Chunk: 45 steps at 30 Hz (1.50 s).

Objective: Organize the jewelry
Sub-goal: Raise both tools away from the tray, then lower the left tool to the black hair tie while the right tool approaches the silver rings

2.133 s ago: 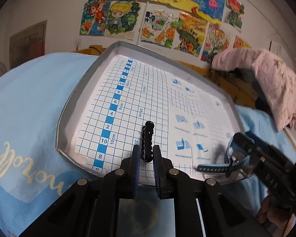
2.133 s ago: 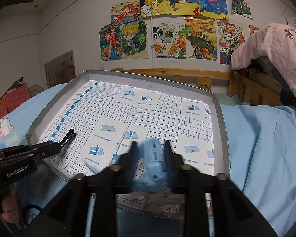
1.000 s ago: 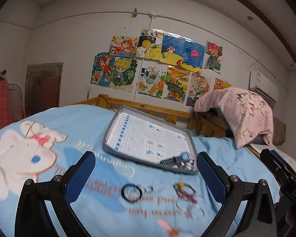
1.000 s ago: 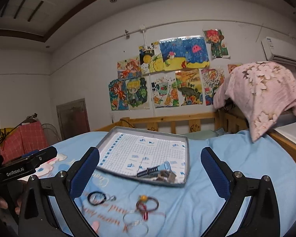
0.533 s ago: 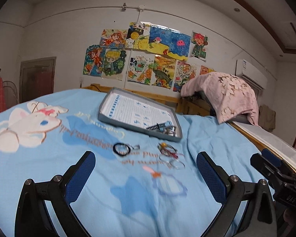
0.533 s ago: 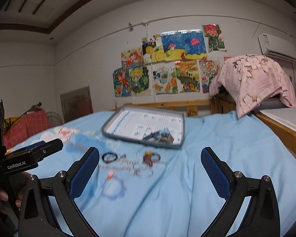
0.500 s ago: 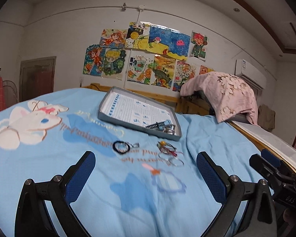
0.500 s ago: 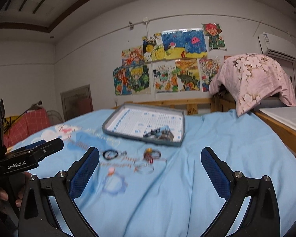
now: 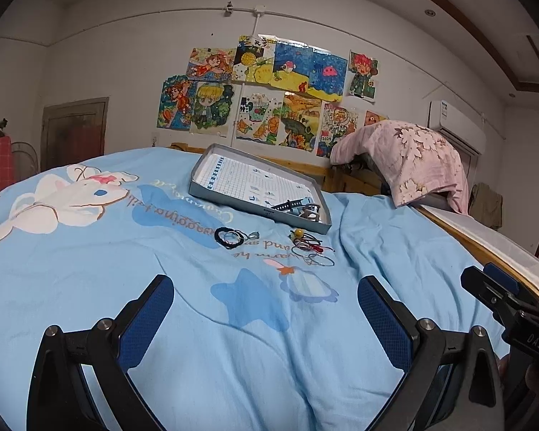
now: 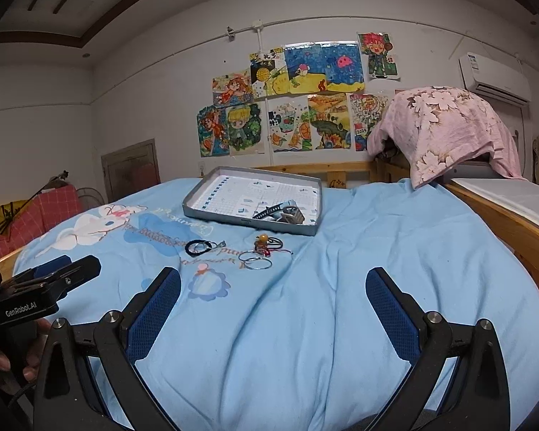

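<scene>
Both grippers (image 9: 266, 309) (image 10: 273, 305) back (empty) — two

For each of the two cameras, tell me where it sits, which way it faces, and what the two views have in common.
Left wrist view: rides the open left gripper, facing across the light blue bedspread toward the grey grid-lined tray; the right gripper shows at the right edge.
Right wrist view: rides the open right gripper, facing likewise; the left gripper and a hand show at the left.
Shared: tray, loose bangles, wall drawings.
</scene>
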Motion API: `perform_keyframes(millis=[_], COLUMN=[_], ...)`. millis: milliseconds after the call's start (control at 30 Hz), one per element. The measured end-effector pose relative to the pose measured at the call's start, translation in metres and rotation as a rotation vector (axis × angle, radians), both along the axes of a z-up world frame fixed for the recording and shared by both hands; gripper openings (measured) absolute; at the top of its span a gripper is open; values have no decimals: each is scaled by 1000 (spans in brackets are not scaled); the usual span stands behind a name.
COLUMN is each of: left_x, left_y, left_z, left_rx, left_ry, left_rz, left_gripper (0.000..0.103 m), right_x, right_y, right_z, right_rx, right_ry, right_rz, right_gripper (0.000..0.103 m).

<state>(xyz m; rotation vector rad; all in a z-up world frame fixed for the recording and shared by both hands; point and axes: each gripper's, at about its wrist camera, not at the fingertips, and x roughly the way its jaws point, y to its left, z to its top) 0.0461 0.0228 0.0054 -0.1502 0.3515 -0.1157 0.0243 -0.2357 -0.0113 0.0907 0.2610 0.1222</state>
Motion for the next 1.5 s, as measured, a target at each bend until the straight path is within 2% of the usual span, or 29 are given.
perform_keyframes(millis=[267,500,800,1067,1233,1500], left_x=[9,35,101,165,202,241], left_y=[5,18,39,45,46,41], left_z=[8,16,22,17,10,-1], left_rx=[3,2,26,37,21,34], left_ry=[-2,15,46,52,69,93], left_rz=[29,70,106,102,97,94], left_gripper=[103,103,103,103,103,103], right_x=[14,40,94,163,204,240], right_y=[2,10,7,16,22,25], right_z=[4,17,45,62,59,40], right_rx=[5,-10,-27,-47,-37,-21], right_ry=[-3,-46,-134,-159,-152,-119], right_rz=[2,23,0,6,4,-9], right_gripper=[101,101,101,101,101,101])
